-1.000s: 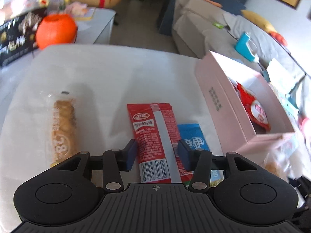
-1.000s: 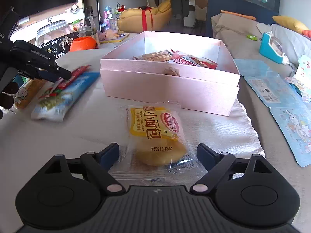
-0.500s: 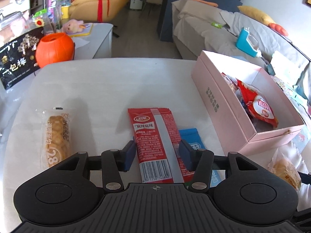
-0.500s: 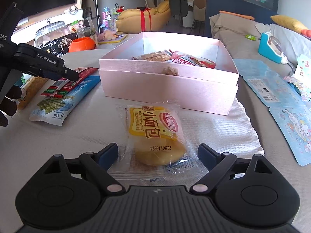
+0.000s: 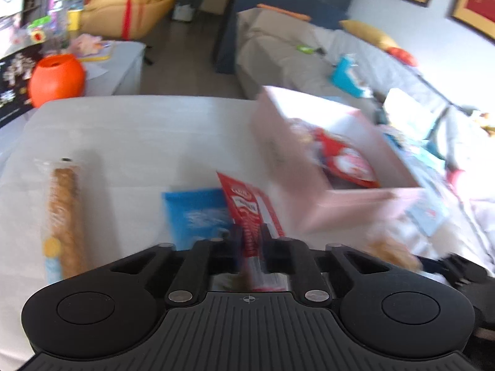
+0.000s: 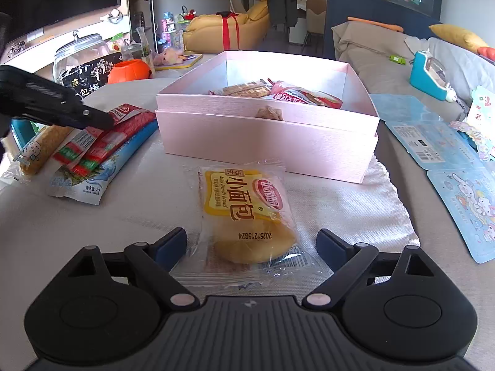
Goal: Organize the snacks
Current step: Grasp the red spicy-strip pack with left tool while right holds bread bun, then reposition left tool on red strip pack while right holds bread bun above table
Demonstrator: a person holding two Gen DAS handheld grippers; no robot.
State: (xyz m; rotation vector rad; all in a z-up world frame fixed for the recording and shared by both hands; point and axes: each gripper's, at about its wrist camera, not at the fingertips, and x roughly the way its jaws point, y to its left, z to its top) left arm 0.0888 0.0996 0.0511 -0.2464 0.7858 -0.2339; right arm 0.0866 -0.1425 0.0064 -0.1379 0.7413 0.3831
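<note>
Red snack packet [image 5: 247,213]: in my left wrist view it sits pinched between the closed jaws of my left hand-held gripper [image 5: 249,241], its far end pointing toward the pink box [image 5: 349,207]; the picture is blurred.
Around it: a blue packet [image 5: 195,213] lies flat on the bench [image 5: 139,130] just left of the red one, and a long biscuit pack [image 5: 63,216] lies further left.
Right wrist view: my right hand-held gripper [image 6: 251,244] is spread wide, a finger on each side of the small bread bun [image 6: 247,213], not touching it.
Box: just beyond the bun, with snacks already inside.
Step in hand: I judge I am carrying the red packet to the box.
Next move: bring it over the box wall and release; then clamp the bun.
</note>
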